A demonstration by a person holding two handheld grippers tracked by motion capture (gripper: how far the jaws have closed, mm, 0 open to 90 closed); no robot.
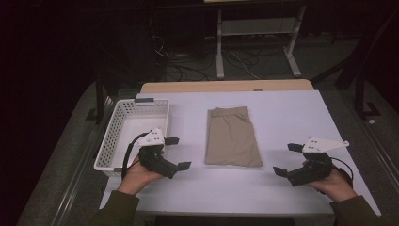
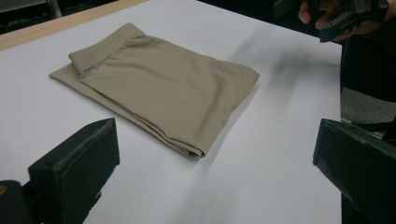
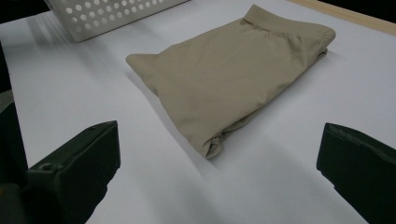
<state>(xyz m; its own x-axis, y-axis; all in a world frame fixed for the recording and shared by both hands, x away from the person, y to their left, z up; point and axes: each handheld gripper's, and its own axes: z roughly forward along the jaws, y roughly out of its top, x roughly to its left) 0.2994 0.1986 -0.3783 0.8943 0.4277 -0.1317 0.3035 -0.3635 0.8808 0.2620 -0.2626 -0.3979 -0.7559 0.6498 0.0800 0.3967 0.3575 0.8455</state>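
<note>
flanking folded tan shorts [image 1: 233,136], both tongs gape empty.

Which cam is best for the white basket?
High view: the whole white basket shows from above, at the table's left edge, next to the left gripper. The right gripper view catches just a perforated wall at its top edge.

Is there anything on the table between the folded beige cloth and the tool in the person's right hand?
No. In the high view, only bare white table lies between the folded beige cloth and the right tool.
</note>
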